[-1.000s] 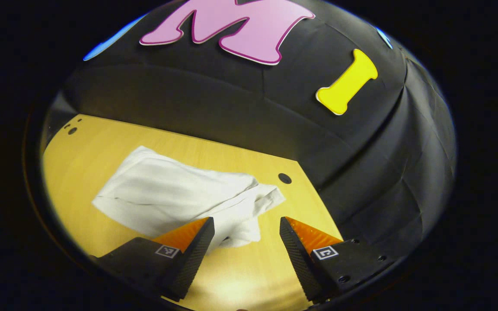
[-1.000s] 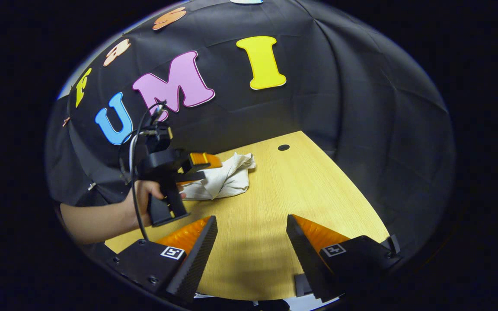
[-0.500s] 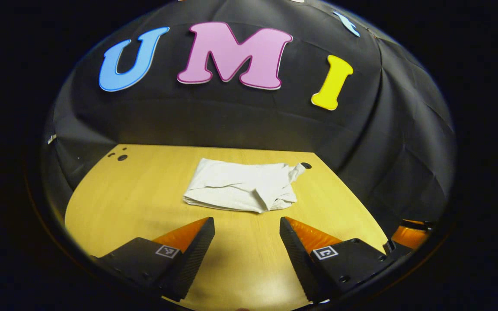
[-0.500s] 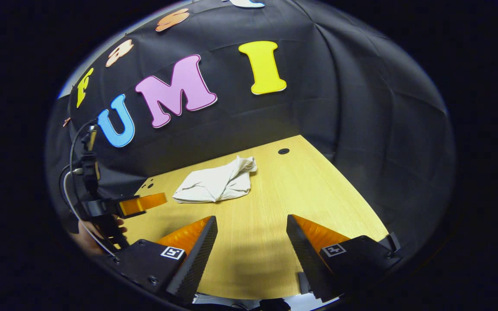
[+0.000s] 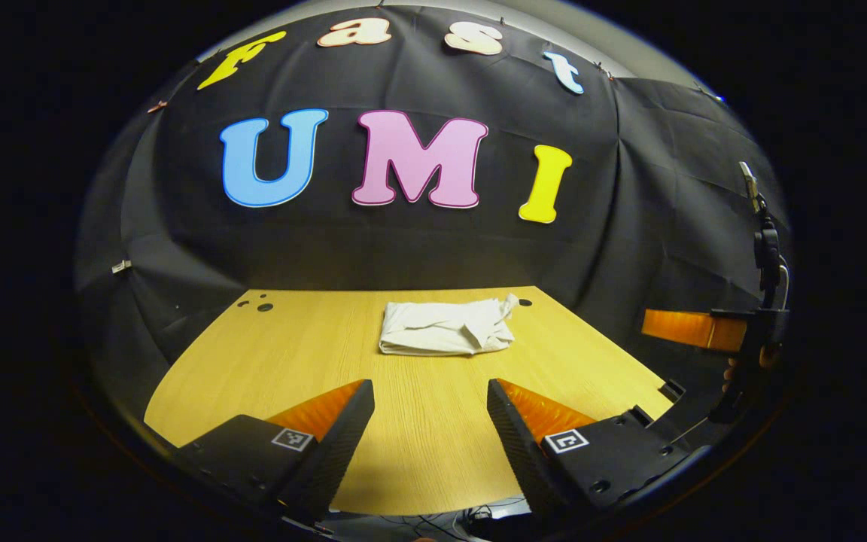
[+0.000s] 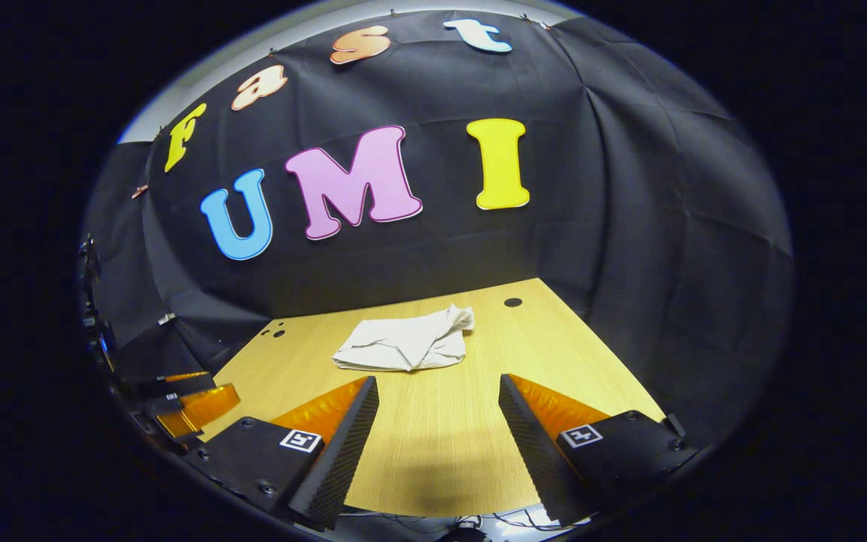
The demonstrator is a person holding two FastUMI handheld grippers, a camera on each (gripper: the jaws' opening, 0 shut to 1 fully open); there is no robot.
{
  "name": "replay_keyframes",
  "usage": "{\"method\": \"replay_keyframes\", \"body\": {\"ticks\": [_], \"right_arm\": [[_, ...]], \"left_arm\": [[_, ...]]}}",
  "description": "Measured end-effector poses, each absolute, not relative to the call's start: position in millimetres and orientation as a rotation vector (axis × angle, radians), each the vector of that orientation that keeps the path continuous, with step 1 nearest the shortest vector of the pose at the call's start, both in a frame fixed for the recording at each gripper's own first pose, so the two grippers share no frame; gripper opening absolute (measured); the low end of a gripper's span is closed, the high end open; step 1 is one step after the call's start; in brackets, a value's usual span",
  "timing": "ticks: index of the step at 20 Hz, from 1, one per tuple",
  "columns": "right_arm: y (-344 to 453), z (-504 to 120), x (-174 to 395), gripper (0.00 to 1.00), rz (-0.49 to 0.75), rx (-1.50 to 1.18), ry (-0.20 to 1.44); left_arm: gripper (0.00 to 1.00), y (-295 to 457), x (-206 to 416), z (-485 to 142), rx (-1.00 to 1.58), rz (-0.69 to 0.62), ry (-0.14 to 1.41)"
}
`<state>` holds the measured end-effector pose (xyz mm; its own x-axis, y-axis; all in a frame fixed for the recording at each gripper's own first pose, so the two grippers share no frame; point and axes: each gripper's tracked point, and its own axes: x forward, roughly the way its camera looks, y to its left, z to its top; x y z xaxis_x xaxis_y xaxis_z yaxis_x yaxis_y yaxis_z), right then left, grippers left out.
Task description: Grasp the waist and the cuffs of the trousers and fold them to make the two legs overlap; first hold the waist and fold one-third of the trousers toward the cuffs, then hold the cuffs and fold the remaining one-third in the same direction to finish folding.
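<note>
The wooden tabletop (image 5: 268, 361) spans the lower half of both views and meets the black cloth booth wall (image 5: 418, 248) at its far edge. Small round holes sit in the tabletop: a cluster near the far left corner (image 5: 257, 304) and a single hole near the far right corner (image 6: 512, 302).

The white trousers (image 5: 445, 327) lie folded into a compact, roughly rectangular bundle on the far part of the tabletop, close to the wall and just left of the single hole. The left side of the bundle is flat and smooth; the right end is bunched and wrinkled, with a fabric corner sticking up.

The left hand-held gripper (image 5: 430, 403) is at the near edge of the tabletop, its fingers spread apart with nothing between them, well apart from the trousers. The right hand-held gripper (image 6: 439, 399) is likewise at the near edge, fingers spread and empty, well apart from the trousers (image 6: 407, 342). Neither hand-held gripper touches the fabric.
</note>
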<state>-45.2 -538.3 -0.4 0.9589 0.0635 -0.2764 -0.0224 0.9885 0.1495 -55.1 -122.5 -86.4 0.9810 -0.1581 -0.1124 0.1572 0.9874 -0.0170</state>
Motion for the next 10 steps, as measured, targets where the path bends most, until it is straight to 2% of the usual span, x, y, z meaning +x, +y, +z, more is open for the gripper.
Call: {"method": "replay_keyframes", "body": {"ticks": [3, 10], "right_arm": [[-518, 3, -76, 0.99, 0.04, 0.128, 0.265], [-485, -3, -122, 0.99, 0.081, 0.164, 0.298]], "left_arm": [[0.96, -102, -94, -102, -0.046, -0.128, 0.14], [0.96, -39, -128, -114, -0.029, -0.045, 0.187]]}}
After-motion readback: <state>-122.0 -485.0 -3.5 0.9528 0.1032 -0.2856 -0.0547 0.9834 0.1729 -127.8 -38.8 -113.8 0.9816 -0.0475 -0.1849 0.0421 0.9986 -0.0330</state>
